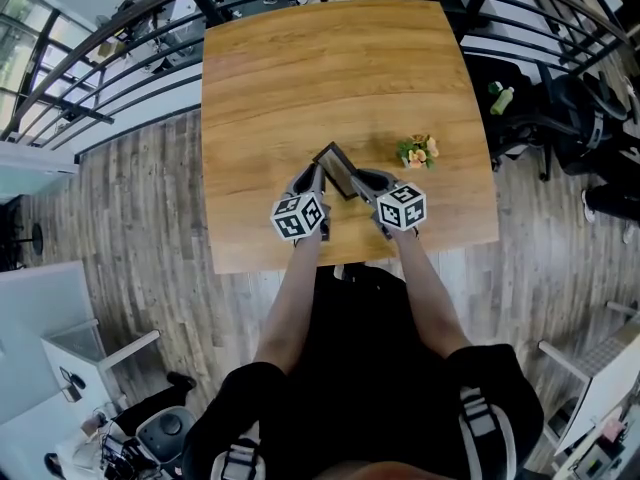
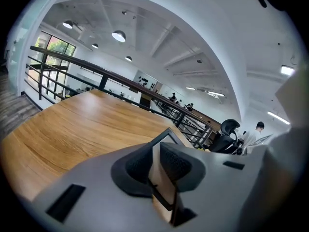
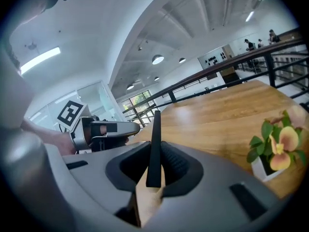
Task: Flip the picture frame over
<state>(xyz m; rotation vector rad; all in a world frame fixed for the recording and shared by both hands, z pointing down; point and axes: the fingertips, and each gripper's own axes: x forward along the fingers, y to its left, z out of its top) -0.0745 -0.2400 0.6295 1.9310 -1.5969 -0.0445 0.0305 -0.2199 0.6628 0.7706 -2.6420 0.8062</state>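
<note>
A small black picture frame (image 1: 339, 169) is held tilted on edge above the wooden table (image 1: 300, 78), near its front. My left gripper (image 1: 317, 177) is shut on the frame's left side. My right gripper (image 1: 364, 181) is shut on its right side. In the left gripper view the frame (image 2: 167, 138) stands edge-on between the dark pads (image 2: 176, 163) of the left gripper (image 2: 155, 167), showing a tan backing. Seen from the right gripper, the frame's black edge (image 3: 155, 134) rises out of the right gripper (image 3: 154, 167). The left gripper (image 3: 105, 129) appears just beyond it.
A small white pot of orange flowers (image 1: 418, 152) stands on the table just right of the grippers, and it also shows in the right gripper view (image 3: 273, 149). A black railing (image 1: 120, 38) runs behind the table. Office chairs (image 1: 580, 118) stand to the right.
</note>
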